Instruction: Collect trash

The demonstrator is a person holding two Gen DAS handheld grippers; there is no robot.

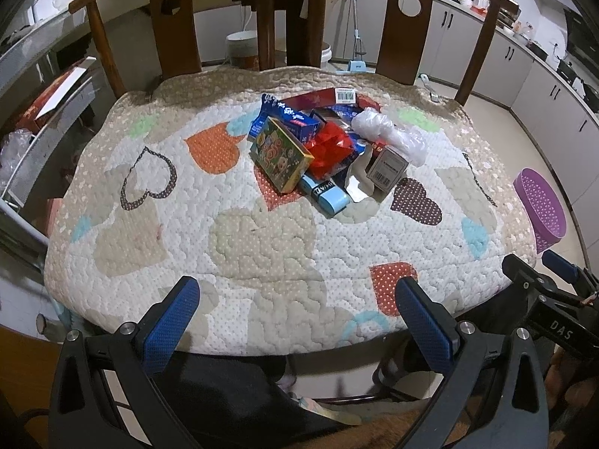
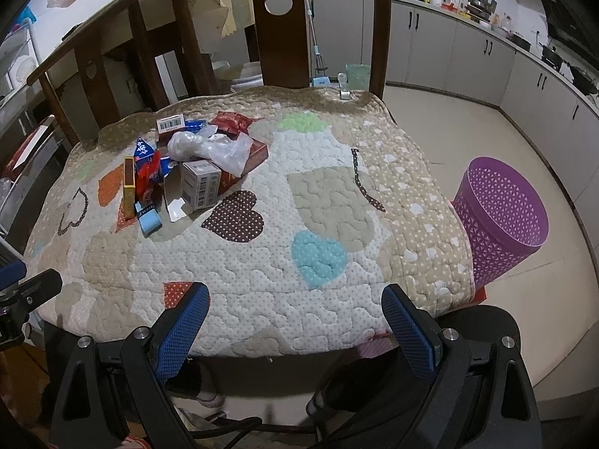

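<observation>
The trash [image 1: 322, 146] lies heaped toward the far side of the quilted pad [image 1: 262, 247], nearer its far edge than the near one and well clear of both side edges. In the heap, a green cartoon box [image 1: 281, 153] leans against a crumpled red wrapper [image 1: 331, 149], a white barcoded carton [image 2: 200, 183] stands just beside them, a clear plastic bag [image 2: 209, 149] is draped across the top, and a pale blue packet [image 1: 329, 196] pokes out on the near side. Being bunched together, the pieces overlap, so my guess is the loose top ones must come off first.

A purple basket [image 2: 501, 220] stands on the floor off the pad's right edge, likely the bin, within easy swing of the right arm.

Both tools hover at the near edge, touching nothing. The left gripper [image 1: 295, 321] has its 2 fingers spread wide and empty; the right gripper [image 2: 295, 329] is likewise parted with nothing between the pads. Collection looks not yet begun, and both are held back from the pile.
</observation>
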